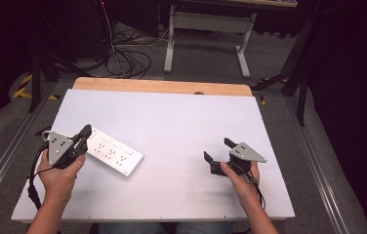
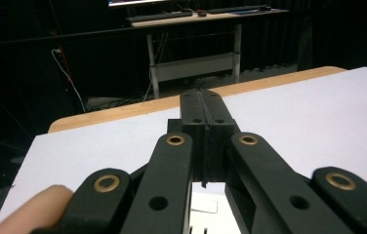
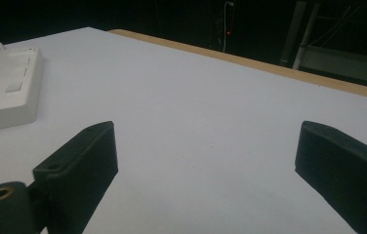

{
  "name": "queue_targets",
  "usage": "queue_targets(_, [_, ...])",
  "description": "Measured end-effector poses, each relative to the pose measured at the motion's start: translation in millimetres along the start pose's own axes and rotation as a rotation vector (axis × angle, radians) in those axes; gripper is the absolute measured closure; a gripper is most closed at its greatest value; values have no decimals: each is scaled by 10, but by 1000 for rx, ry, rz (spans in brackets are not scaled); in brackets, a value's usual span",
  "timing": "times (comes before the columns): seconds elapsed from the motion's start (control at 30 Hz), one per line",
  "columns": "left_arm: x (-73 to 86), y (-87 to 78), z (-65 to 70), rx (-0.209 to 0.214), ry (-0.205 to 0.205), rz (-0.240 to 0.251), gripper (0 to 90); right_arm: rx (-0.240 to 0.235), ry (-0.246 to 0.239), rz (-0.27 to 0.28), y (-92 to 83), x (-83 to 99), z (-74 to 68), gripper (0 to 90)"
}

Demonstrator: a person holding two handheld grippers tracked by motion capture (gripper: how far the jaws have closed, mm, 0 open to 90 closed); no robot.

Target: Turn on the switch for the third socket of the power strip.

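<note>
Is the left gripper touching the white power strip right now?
Cannot tell. In the high view the left gripper, jaws shut, overlaps the power strip end; neither that nor the left gripper view shows contact or a gap.

The left gripper (image 2: 204, 105) looks like matt black plastic, with brass-coloured metal bushings shining at its pivots, and just under its tips lies a power strip (image 1: 113, 152) of smooth white plastic with a faint sheen. The right gripper (image 3: 206, 165) has the same dull black plastic in its jaws, whose faces look slightly grainy, and on its top sits a flat plate (image 1: 248, 152) of grey matt metal. Beneath both tools the table (image 1: 181, 122) carries a smooth, matt white sheet, and beyond their tips a strip of bare light wood (image 1: 162, 87) with a satin finish shows along the far edge.
</note>
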State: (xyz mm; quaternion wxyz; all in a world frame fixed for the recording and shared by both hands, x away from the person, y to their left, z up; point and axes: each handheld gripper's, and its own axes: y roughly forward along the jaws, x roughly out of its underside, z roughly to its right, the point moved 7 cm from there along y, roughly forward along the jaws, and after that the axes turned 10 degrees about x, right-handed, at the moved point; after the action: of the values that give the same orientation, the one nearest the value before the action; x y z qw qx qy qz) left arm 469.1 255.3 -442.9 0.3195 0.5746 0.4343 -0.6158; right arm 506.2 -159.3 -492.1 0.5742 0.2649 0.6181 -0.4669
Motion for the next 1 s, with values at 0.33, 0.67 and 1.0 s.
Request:
queue_targets(0.33, [16, 4, -12, -11, -8, -4, 898, -5, 2, -2, 0, -1, -10, 89])
queue_targets(0.67, [55, -95, -101, -40, -21, -9, 898, -18, -7, -11, 46, 2, -39, 88])
queue_targets(1.0, [107, -193, -202, -74, -49, -18, 888, -39, -11, -10, 113, -31, -100, 89])
